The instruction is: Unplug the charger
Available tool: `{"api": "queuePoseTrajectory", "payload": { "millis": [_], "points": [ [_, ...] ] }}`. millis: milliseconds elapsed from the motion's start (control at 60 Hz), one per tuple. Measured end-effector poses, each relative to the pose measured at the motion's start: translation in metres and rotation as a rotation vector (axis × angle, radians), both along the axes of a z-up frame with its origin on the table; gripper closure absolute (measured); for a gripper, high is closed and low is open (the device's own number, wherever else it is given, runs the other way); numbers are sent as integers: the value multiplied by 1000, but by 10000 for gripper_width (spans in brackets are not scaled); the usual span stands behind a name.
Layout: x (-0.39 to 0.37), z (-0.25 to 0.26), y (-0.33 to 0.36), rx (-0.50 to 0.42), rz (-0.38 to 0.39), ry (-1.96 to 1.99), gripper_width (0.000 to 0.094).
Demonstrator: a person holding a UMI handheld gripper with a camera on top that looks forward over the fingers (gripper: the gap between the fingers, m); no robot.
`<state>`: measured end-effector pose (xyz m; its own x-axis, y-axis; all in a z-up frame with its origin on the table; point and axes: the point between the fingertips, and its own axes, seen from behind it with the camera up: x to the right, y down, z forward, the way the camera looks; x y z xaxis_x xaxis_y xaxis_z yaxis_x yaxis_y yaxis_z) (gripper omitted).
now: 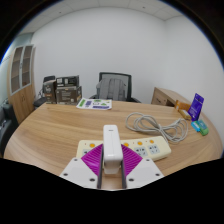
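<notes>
A white charger block stands between my gripper's two fingers, and both purple pads press on its sides. The charger rises above a white power strip with orange switches that lies on the wooden table just ahead of the fingers. A grey cable coils on the table beyond the strip, to the right. Whether the charger's prongs sit in the strip is hidden by the block and the fingers.
The round wooden table holds a flat printed item at its far side and small blue-green objects at the right. A black office chair stands beyond the table. Shelves and a low cabinet line the walls.
</notes>
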<state>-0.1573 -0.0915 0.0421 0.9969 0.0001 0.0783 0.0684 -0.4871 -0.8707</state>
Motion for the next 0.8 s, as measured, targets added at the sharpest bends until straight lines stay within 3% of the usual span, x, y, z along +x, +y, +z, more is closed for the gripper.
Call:
{"api": "queuePoseTrajectory", "payload": {
  "millis": [167,450,600,700,800],
  "points": [
    [-4,1,1,1,27,36,772],
    [-7,9,0,-25,96,58,794],
    [2,150,23,263,147,21,796],
    [17,210,36,332,162,86,797],
    [53,220,41,335,137,128,794]
  ]
}}
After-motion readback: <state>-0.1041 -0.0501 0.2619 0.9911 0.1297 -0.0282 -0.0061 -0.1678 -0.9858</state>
